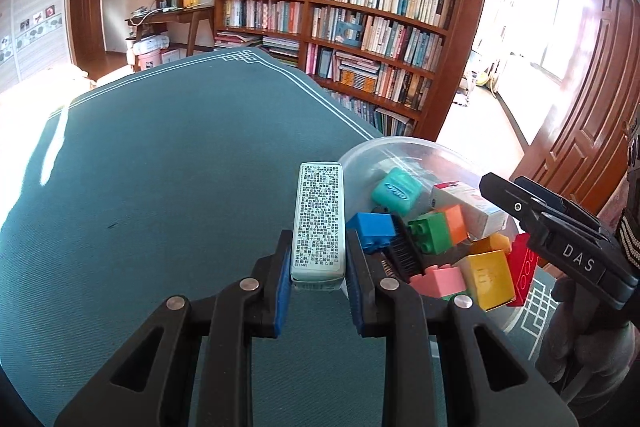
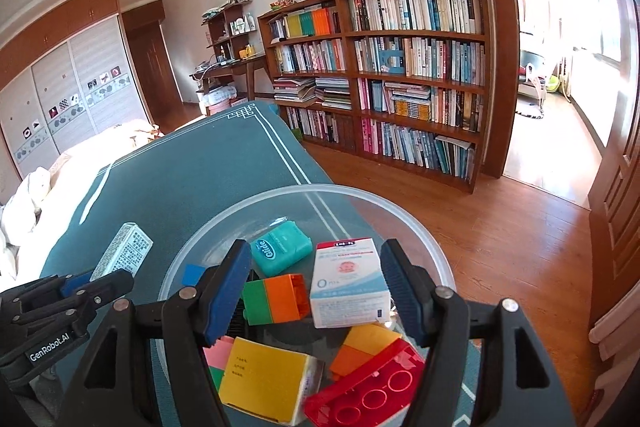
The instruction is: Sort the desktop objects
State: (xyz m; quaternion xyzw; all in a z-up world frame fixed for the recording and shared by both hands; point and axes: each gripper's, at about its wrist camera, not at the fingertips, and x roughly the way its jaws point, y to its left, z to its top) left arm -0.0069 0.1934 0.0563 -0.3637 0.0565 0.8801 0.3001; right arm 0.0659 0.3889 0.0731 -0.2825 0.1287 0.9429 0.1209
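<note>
Holding the long printed box (image 1: pixel 319 223) in my closed left jaws, its long axis pointing to 12 o'clock, I see the clear bowl (image 1: pixel 362 151) at 2 o'clock, under my open, empty right gripper (image 2: pixel 316 291).

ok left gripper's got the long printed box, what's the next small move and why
Probably carry it a little to the right, over the clear bowl, and open there. The left gripper is shut on the long printed box, which sits just left of the bowl's rim, while the blocks and other boxes are already inside. The right gripper hangs open above the bowl, so watch for crowding.
</note>
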